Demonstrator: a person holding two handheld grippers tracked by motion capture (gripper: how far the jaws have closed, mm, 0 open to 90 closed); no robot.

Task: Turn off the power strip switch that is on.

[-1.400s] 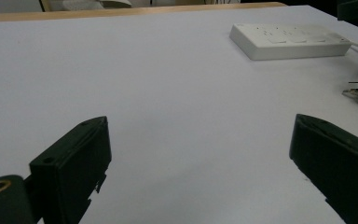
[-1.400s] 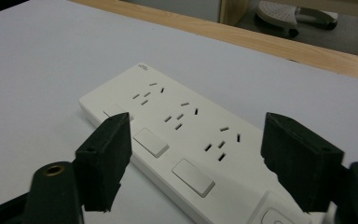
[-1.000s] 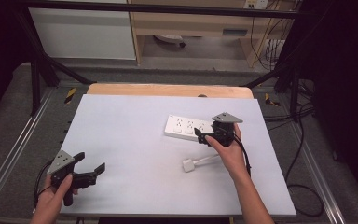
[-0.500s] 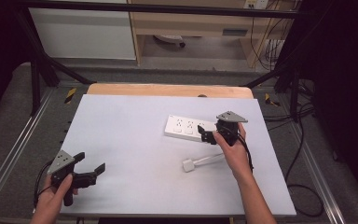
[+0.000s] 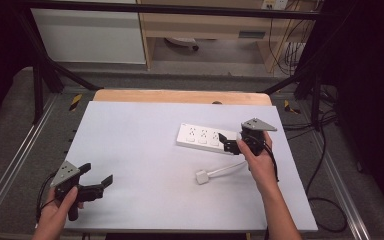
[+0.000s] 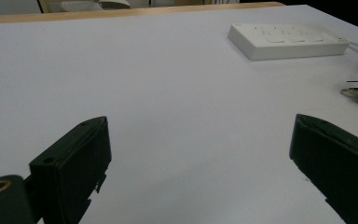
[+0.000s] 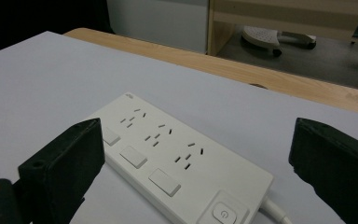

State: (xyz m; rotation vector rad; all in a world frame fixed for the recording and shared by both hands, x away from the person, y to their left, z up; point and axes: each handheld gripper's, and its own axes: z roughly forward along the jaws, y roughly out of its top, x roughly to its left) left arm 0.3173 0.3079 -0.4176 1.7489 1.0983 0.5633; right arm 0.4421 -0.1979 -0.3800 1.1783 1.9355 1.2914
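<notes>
Your right gripper (image 5: 228, 142) hovers at the near end of the white power strip (image 5: 205, 138), jaws spread wide with nothing between them — its own view shows the strip's sockets, switches and power button just ahead. The strip lies on the right half of the white table (image 5: 145, 150), its cable running to the plug (image 5: 202, 176) lying nearer you. Your left gripper (image 5: 96, 176) sits at the near left corner — jaws wide apart, empty, well away from the strip.
</notes>
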